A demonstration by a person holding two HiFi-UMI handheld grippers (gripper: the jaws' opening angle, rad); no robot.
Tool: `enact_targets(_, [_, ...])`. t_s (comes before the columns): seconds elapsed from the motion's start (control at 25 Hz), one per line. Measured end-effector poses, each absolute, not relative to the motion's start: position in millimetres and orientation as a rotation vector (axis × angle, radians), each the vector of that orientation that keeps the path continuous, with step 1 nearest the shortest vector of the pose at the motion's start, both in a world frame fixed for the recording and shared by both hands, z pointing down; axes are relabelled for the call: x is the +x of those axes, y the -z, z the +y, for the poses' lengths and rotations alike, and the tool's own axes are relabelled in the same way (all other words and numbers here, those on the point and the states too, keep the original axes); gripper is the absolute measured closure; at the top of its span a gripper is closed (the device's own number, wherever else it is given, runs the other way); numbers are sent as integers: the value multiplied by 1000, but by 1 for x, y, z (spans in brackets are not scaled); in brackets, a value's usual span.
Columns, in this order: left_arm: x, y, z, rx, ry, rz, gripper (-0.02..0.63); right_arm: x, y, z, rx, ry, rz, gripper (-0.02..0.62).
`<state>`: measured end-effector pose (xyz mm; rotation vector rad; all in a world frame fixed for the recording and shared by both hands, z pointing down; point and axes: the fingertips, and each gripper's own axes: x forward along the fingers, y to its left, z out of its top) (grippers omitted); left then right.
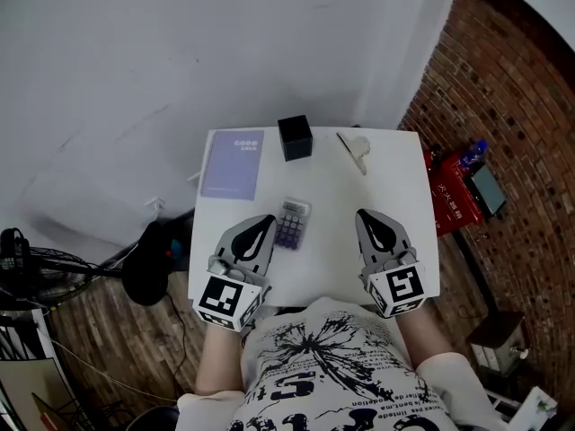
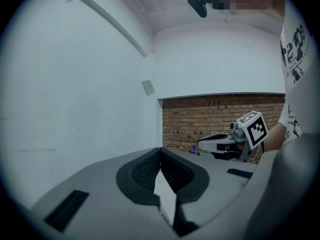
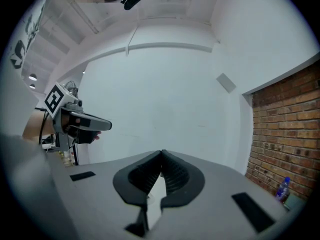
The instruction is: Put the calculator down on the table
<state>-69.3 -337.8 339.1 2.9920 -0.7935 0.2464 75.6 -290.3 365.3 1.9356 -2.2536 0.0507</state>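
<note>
A small calculator with purple keys lies flat on the white table, near the middle. In the head view my left gripper hovers just left of it, its tip beside the calculator's left edge, and I cannot tell whether they touch. My right gripper is farther right, apart from the calculator. In the left gripper view the left gripper has its jaws together at the tips with nothing between them. The right gripper looks the same in its own view.
At the back of the table lie a lavender notebook, a black cube-shaped box and a crumpled white item with a stick. A red crate and a bottle sit on the floor by the brick wall at right.
</note>
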Motion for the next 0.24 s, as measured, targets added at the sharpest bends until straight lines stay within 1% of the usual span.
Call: enact_targets(0.24, [-77,-336,-346,2962,-191,-807,592,76,-365,-294,1953,-63,-2243,581])
